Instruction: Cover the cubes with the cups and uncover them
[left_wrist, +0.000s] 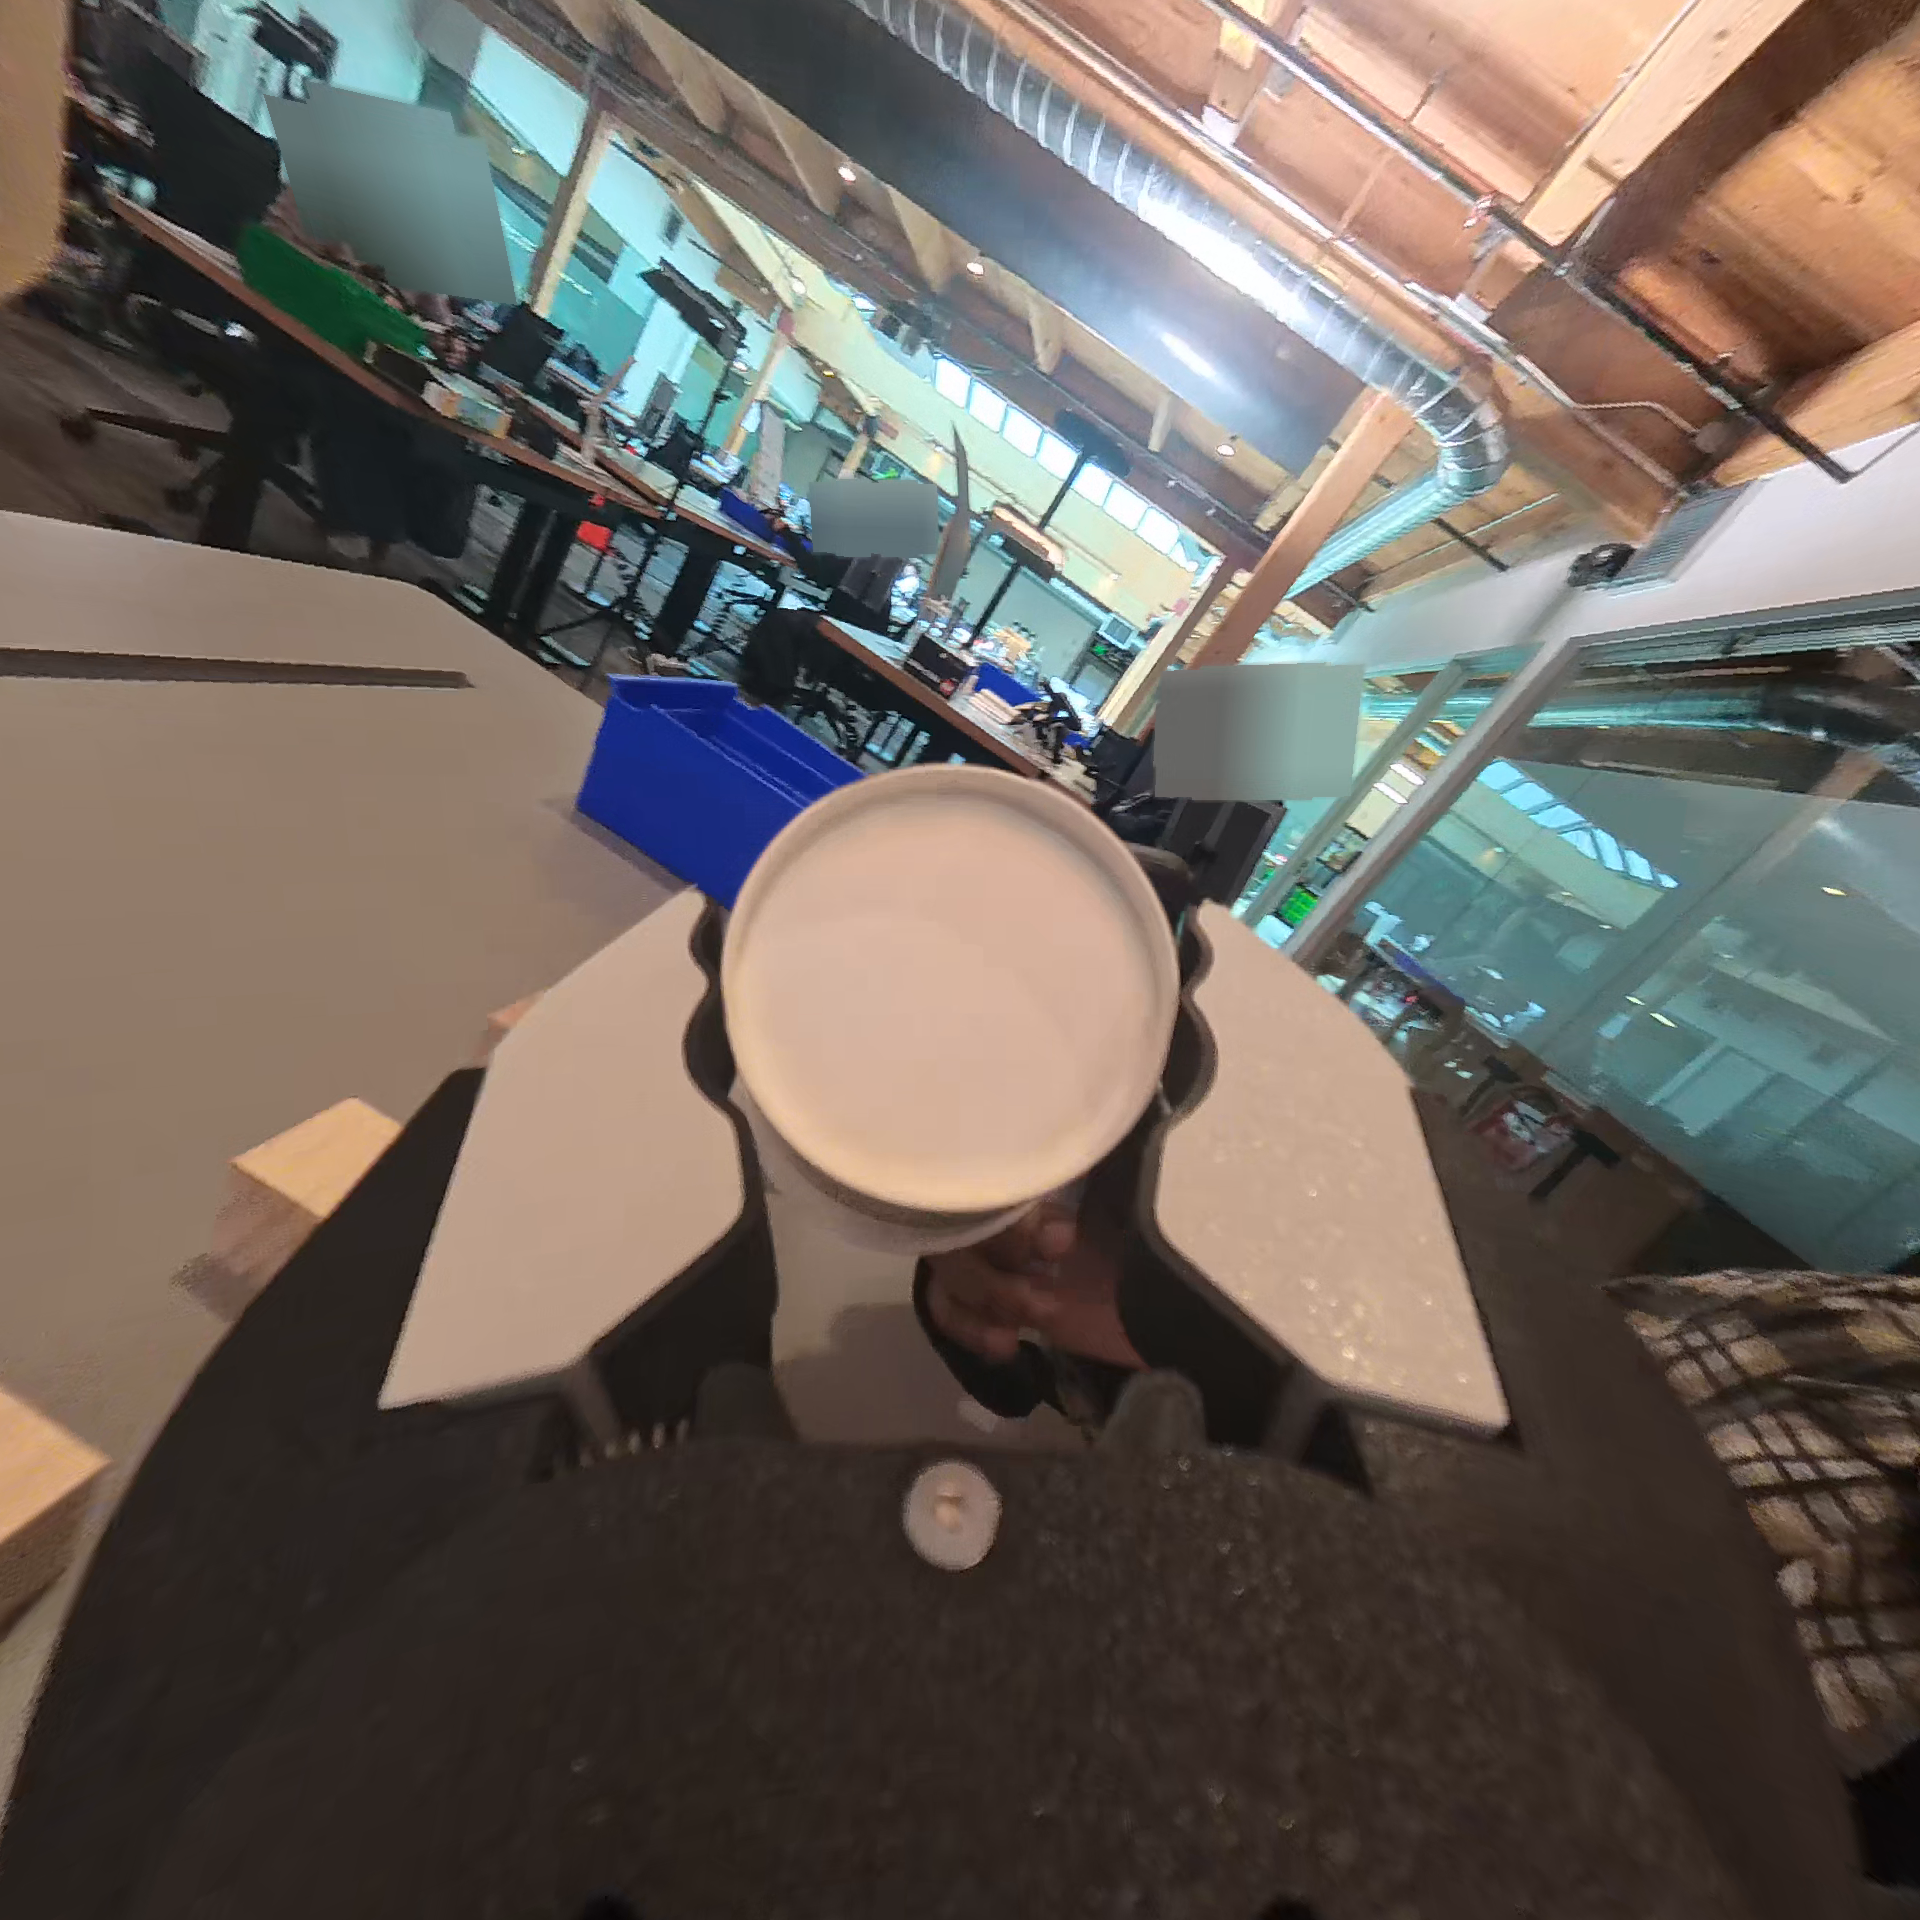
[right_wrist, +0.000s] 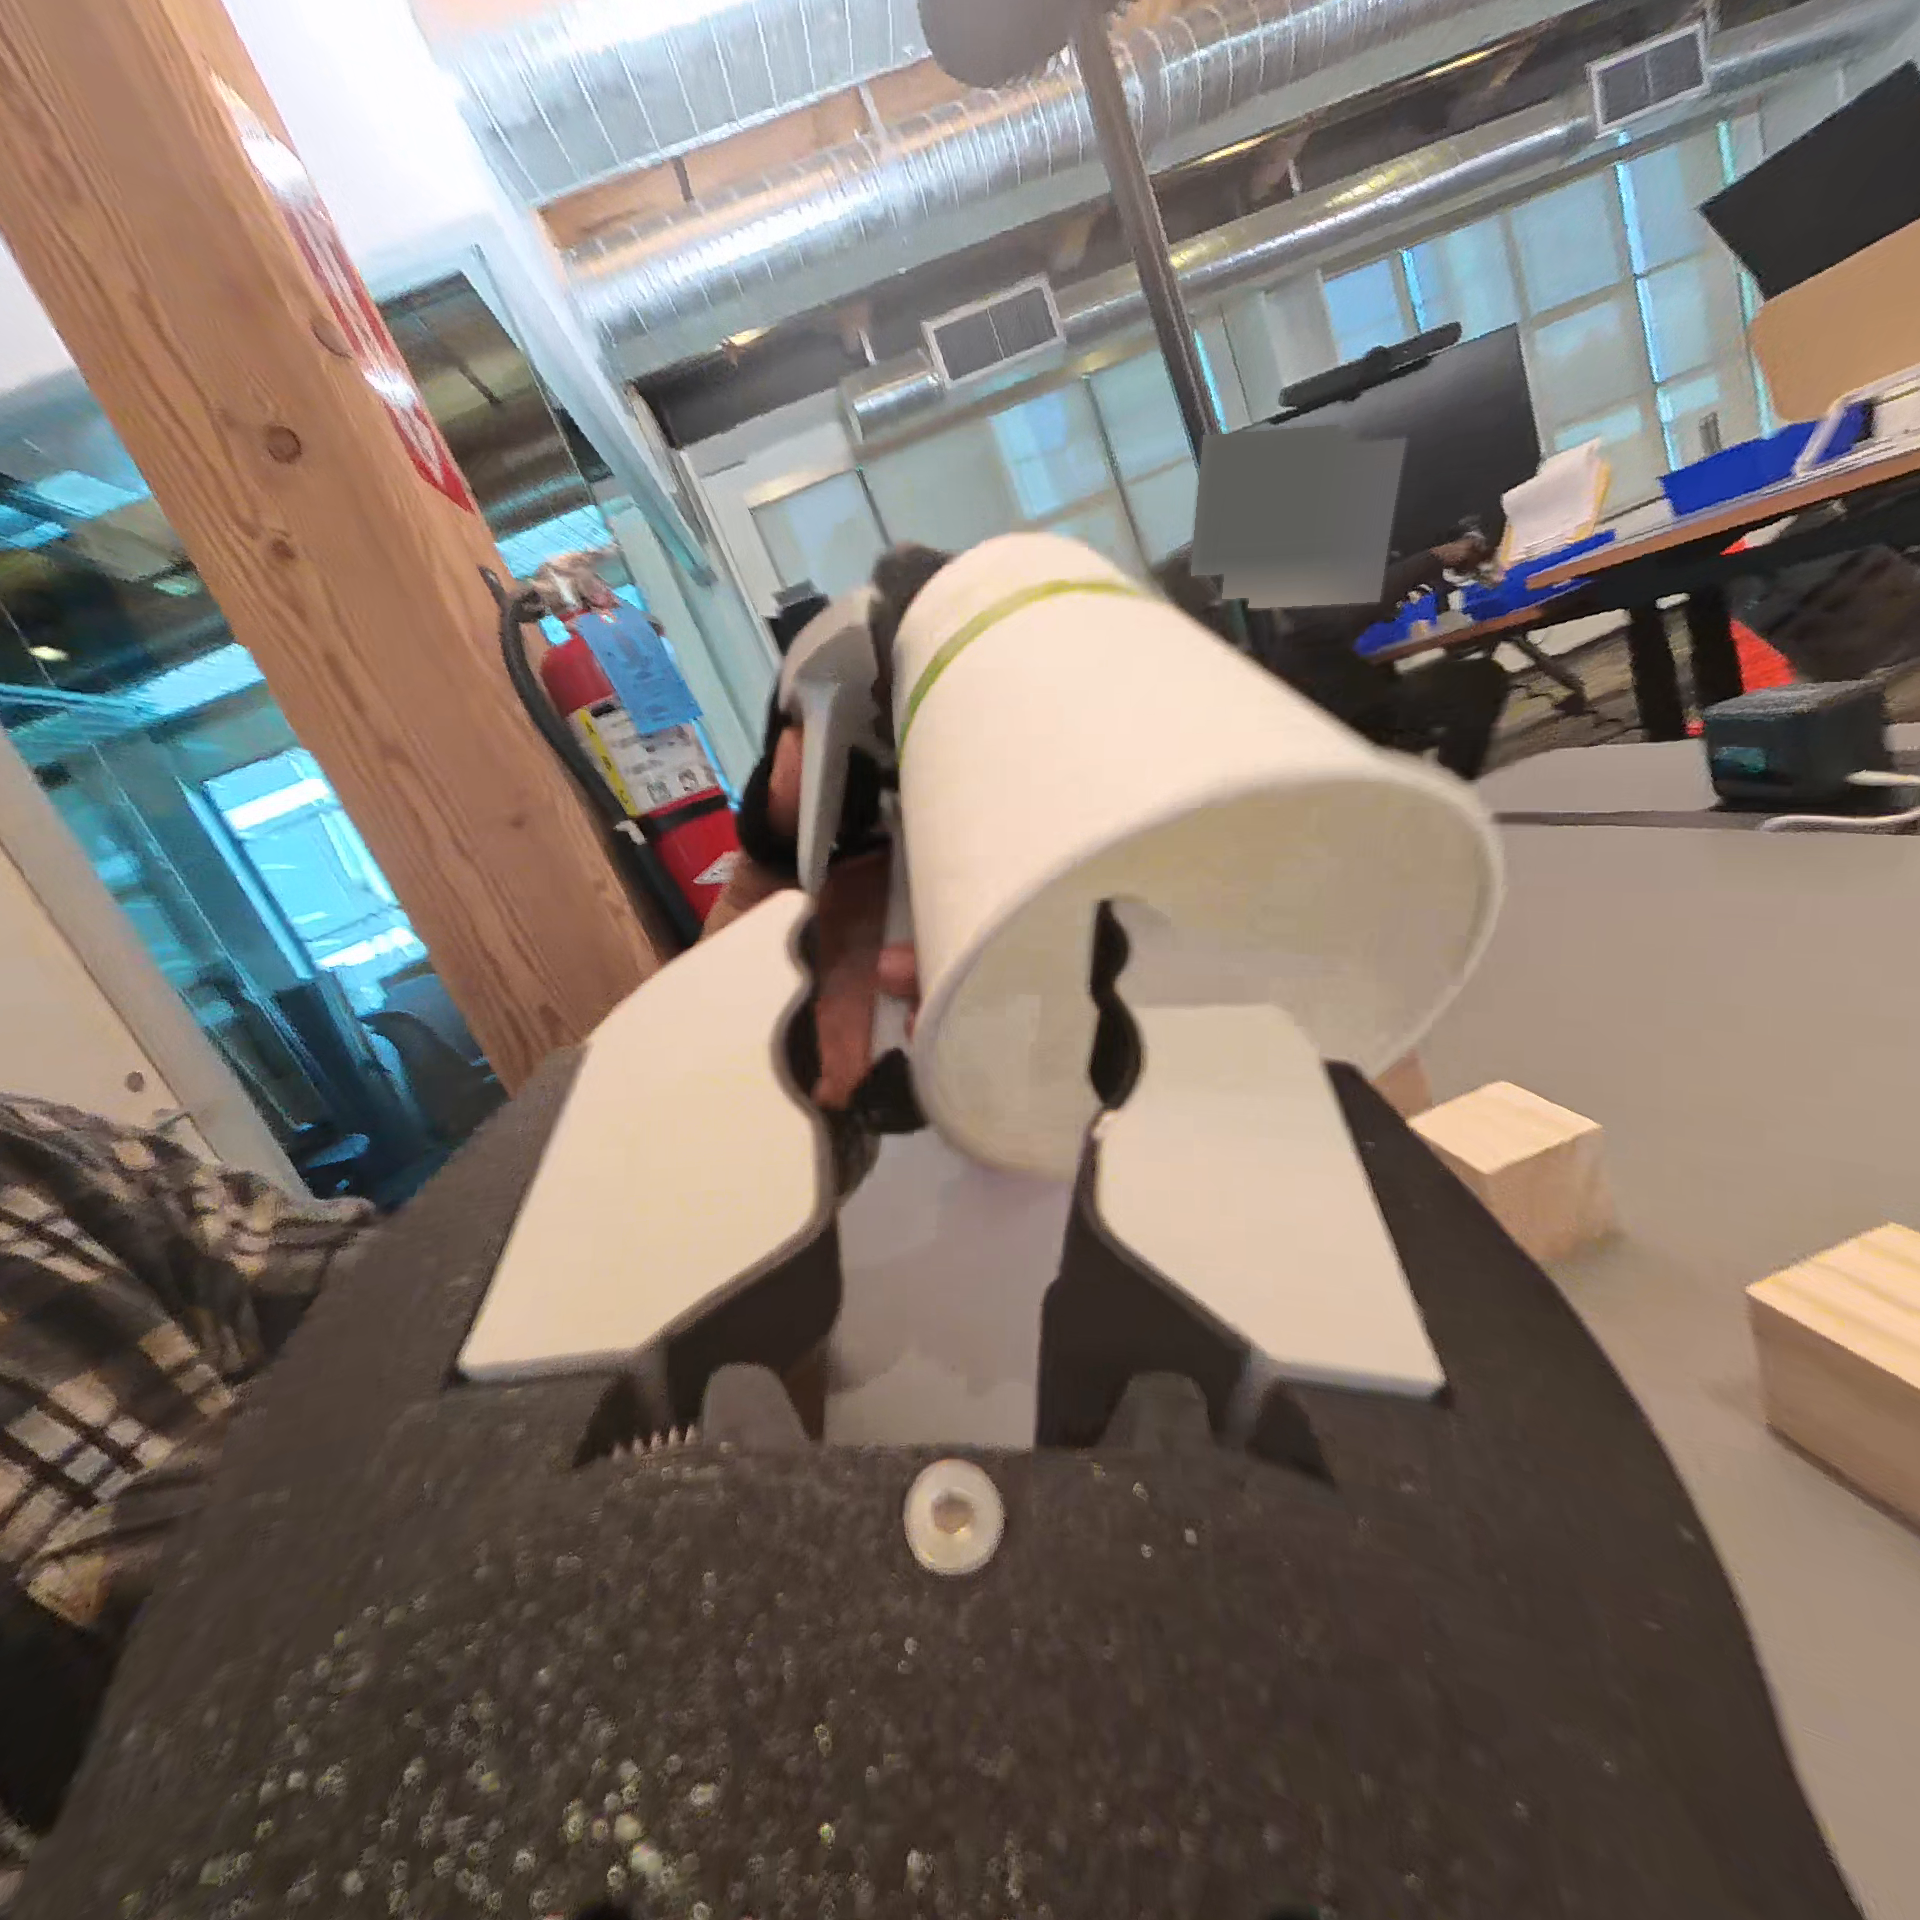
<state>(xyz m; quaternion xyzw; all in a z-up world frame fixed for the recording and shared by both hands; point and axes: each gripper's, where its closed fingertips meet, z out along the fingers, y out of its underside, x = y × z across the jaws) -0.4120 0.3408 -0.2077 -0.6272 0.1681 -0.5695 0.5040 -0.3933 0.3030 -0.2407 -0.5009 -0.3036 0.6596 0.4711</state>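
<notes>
My left gripper (left_wrist: 948, 997) is shut on a white paper cup (left_wrist: 951, 997), whose closed bottom faces the camera. The cup is held tilted in the air above the grey table (left_wrist: 260, 831). In the right wrist view the same cup (right_wrist: 1143, 790), with a thin green line, points its open mouth at my right gripper (right_wrist: 951, 997), and the left gripper (right_wrist: 831, 727) shows behind it. My right gripper is open, with the cup's near rim between its fingers. Wooden cubes (left_wrist: 301, 1164) (left_wrist: 42, 1496) lie on the table, also in the right wrist view (right_wrist: 1507, 1174) (right_wrist: 1849, 1361).
A blue bin (left_wrist: 707, 769) stands at the table's far edge. A wooden post (right_wrist: 260, 468) and a fire extinguisher (right_wrist: 665, 758) are off to the left. A black device (right_wrist: 1797, 743) sits at the table's back. A plaid sleeve (right_wrist: 125, 1299) shows low left.
</notes>
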